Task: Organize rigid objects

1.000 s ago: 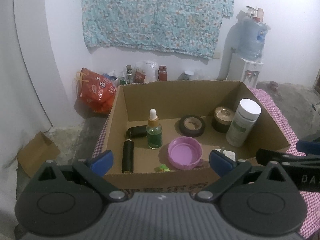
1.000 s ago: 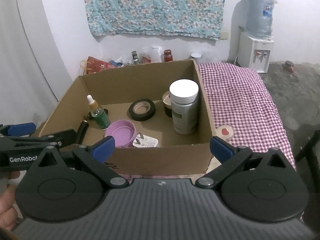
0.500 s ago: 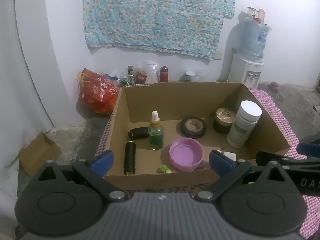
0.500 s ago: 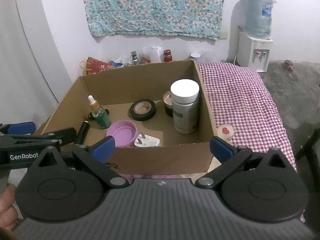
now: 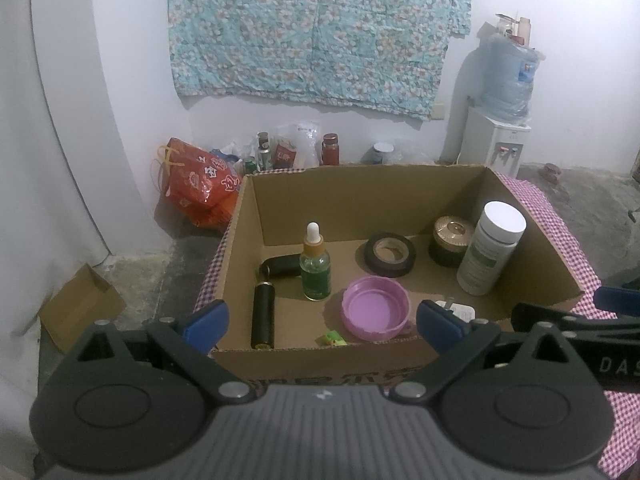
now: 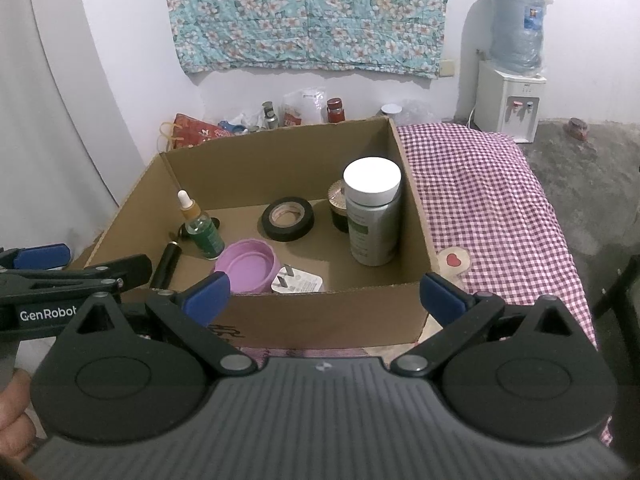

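Nearby, both grippers, left point(image 5: 320, 316) and right point(image 6: 324, 292), hovered empty with fingers apart before the cardboard box point(image 6: 320, 312) holding a white-capped bottle point(image 6: 372, 216); reaching in cleanly meant clearing the near wall first.

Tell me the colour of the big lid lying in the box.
Pink-purple; the lid shows best in the left wrist view.

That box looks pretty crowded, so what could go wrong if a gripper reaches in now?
1. The dropper bottle stands upright and narrow near the black cylinders; a nudge would probably tip it.
2. The tall white-capped bottle stands close by the box wall, leaving little room for an open gripper.
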Available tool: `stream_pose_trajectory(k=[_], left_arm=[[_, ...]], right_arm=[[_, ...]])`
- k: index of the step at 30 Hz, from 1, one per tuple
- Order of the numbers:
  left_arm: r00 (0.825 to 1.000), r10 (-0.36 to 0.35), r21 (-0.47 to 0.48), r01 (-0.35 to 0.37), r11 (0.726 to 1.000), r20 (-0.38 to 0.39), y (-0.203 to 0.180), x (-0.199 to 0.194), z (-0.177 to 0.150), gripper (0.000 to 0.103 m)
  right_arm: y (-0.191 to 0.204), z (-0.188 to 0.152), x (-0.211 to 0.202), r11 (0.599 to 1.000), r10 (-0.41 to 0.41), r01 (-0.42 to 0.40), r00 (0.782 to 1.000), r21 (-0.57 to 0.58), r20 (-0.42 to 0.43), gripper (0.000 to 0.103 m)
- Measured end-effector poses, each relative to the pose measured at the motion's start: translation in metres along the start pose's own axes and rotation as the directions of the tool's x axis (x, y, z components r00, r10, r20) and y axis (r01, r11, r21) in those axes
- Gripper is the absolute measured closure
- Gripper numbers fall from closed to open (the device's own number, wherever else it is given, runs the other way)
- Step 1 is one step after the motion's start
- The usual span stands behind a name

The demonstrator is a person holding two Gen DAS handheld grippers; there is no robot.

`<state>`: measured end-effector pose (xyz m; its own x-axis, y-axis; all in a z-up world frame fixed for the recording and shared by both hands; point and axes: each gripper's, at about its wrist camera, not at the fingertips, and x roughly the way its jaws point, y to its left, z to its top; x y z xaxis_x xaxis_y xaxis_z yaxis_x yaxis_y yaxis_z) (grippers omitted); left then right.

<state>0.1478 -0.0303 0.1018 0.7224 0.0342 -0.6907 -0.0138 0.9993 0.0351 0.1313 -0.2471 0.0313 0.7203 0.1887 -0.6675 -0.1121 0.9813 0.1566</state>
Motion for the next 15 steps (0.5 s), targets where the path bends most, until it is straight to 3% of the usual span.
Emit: stream_pose_trajectory(k=[15], left_arm=[[1.0,0.001,-0.004,-0.001,1.0,-0.013,0.0037,-0.0013,-0.0001,0.004]], right_arm=[[0.0065,-0.0008,0.0042,1.0,-0.004,0.004,1.0,-0.001,-0.012,0.001]])
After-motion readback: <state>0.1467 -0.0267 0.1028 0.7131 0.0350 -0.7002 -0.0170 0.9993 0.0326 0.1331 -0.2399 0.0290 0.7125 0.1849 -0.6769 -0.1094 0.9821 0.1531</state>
